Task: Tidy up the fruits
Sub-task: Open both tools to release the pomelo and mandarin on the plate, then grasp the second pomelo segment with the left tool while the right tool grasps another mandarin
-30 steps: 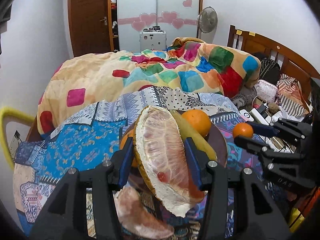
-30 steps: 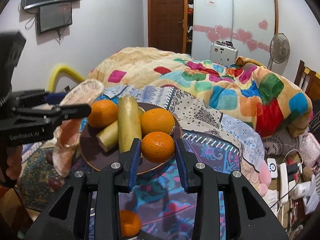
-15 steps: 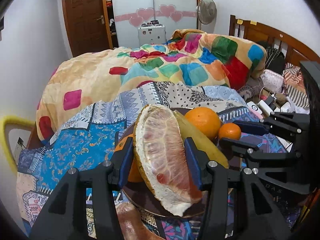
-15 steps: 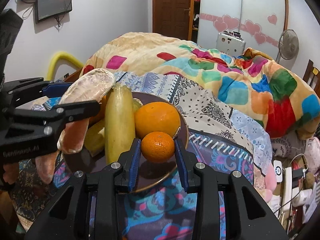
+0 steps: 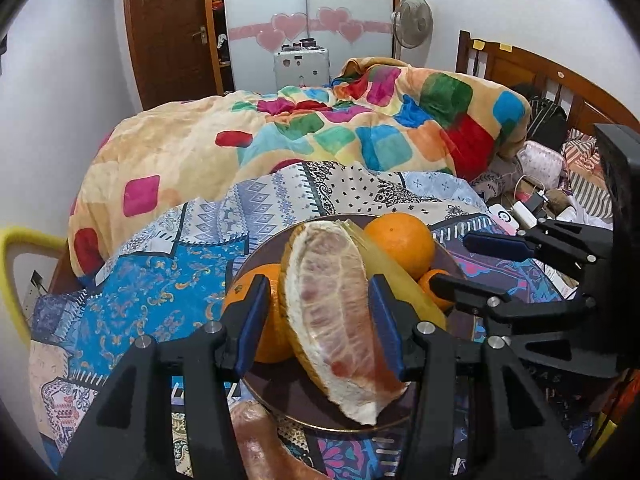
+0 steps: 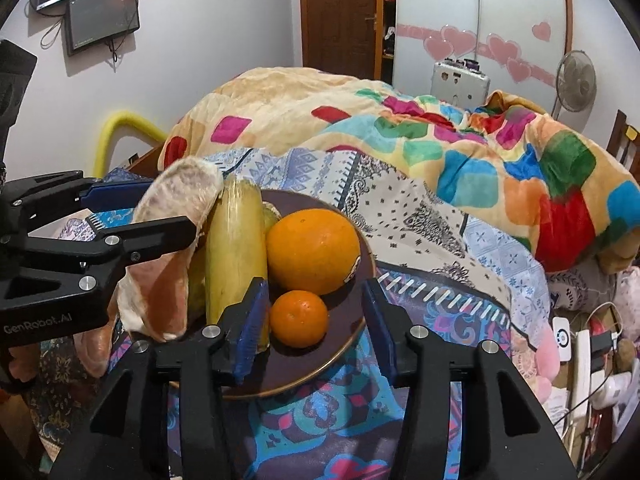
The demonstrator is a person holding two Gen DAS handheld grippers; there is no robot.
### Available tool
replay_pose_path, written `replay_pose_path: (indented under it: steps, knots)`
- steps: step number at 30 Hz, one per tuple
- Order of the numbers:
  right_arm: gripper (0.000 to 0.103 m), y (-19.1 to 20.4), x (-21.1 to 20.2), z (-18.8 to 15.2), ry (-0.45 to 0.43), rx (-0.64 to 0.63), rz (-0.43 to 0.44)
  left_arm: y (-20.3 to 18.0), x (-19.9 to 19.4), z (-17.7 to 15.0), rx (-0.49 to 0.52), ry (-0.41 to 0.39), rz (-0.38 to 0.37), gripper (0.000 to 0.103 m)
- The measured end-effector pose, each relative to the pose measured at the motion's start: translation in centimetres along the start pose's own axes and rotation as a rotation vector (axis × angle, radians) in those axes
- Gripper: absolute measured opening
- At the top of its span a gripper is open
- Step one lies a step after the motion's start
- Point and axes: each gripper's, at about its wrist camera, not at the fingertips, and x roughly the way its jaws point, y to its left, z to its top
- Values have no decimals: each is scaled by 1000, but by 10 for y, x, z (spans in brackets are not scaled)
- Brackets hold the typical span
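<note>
Far orange [image 5: 260, 316] half behind the pomelo wedge [image 5: 336, 320]; lower pomelo piece [image 5: 264, 444] cut by frame edge

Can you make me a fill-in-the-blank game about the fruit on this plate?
1. The left gripper holds a wedge of ____.
2. The small mandarin sits on the brown ____.
3. The right gripper's jaws are ____ around the mandarin.
4. The big orange lies right ____ the mandarin, farther from the camera.

Missing words: pomelo; plate; opening; behind
</note>
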Motion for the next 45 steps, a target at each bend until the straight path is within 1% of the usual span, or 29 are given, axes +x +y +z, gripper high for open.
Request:
replay_pose_path:
  steps: [4,9,18,23,27,32,39,45]
  knots:
    - [45,-2,-11,1,-17,17,1,2,-6,-3,-16,0,-11,51]
    - [45,2,-29,-1,-50,15,-19,2,-20,-9,-23,-3,-7,51]
    - [45,20,-71,-13,-95,4,-11,6,-61,-28,-44,-16,4,51]
    - [45,29,-89,-24,-114,5,0,13,-85,-45,-67,-22,15,61]
    - [45,34,-95,-36,-114,5,-6,17,-93,-60,-73,-6,27,65]
    - [45,35,-92,-51,-83,21,6,23,-87,-80,-68,46,44,72]
    - [45,33,-79,-72,-32,45,14,38,-56,-95,-93,118,80,72]
    - [45,32,-70,-82,1,55,20,43,-28,-99,-113,168,80,72]
